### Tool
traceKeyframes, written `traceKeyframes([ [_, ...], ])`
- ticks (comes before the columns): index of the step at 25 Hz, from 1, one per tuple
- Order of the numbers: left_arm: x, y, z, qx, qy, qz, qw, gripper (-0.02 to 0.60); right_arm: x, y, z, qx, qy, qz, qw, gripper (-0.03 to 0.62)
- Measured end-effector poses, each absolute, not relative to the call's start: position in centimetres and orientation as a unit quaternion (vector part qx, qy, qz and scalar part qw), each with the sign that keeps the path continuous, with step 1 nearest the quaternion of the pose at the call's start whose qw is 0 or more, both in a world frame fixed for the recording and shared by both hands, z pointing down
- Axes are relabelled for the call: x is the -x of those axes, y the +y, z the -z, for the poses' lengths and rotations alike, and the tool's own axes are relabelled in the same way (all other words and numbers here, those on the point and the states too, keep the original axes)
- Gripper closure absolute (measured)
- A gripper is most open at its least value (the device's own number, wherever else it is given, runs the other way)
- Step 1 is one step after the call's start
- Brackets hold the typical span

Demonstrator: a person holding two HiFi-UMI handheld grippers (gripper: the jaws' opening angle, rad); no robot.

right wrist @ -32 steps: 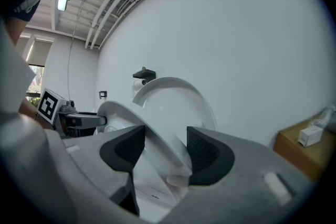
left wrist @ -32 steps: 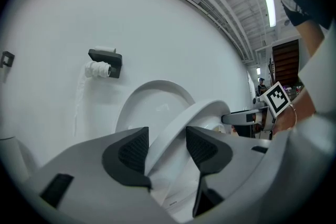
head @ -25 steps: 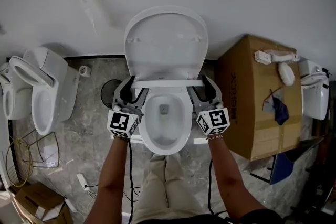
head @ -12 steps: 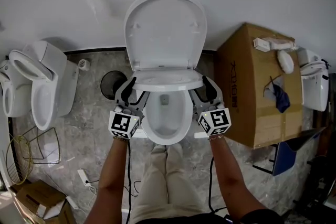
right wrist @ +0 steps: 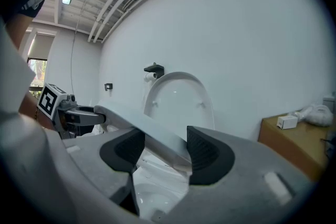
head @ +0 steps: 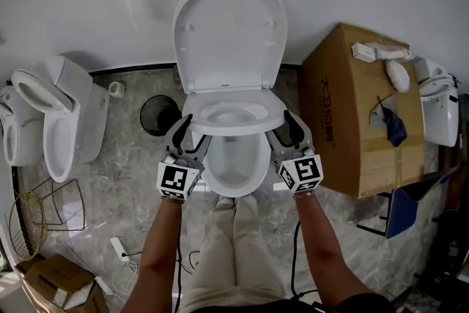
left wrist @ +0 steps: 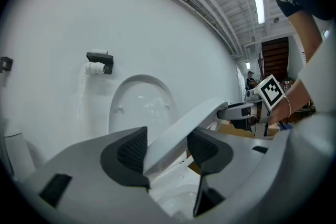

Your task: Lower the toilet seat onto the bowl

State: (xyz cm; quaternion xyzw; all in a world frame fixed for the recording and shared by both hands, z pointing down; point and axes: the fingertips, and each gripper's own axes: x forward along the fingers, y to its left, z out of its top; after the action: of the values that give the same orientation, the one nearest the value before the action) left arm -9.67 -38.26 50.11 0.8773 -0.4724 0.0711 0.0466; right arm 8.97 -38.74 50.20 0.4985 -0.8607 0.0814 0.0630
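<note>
**Toilet seat held part-way down by both grippers**

The toilet seat (head: pixel 234 130) is held tilted between the upright lid (head: pixel 229 33) and the bowl (head: pixel 233 192), with its front edge raised clear of the rim. The left gripper (head: pixel 187 137) is clamped on the seat's left side; in the left gripper view its jaws are seen pressed against both faces of the white ring. The right gripper (head: pixel 287 131) is clamped in the same way on the seat's right side. The lid is leaned back against the white wall. A cardboard box (head: pixel 359 113) is seen just to the right of the toilet, and a second toilet (head: pixel 62 113) to the left on the stone floor.
</note>
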Motion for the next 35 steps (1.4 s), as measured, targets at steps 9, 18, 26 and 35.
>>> traceKeyframes([
  [9,9.5,-36.5,-50.8,-0.881,-0.466,-0.07,0.033,0.359,-9.1,-37.0,-51.0,-0.505,-0.859,-0.064,0.053,0.342],
  [18,8.9,-34.8,-51.3,-0.887,-0.457,-0.062,0.022,0.354,-9.3,-35.1,-52.2,-0.507,-0.858,-0.056,0.063,0.342],
  [26,8.9,-33.2,-52.9,-0.882,-0.464,-0.077,0.028,0.351,-9.2,-33.7,-53.0,-0.501,-0.861,-0.042,0.075,0.343],
  [35,9.0,-31.5,-53.9,-0.878,-0.475,-0.06,0.011,0.347,-9.2,-32.0,-54.3,-0.501,-0.862,-0.025,0.07,0.344],
])
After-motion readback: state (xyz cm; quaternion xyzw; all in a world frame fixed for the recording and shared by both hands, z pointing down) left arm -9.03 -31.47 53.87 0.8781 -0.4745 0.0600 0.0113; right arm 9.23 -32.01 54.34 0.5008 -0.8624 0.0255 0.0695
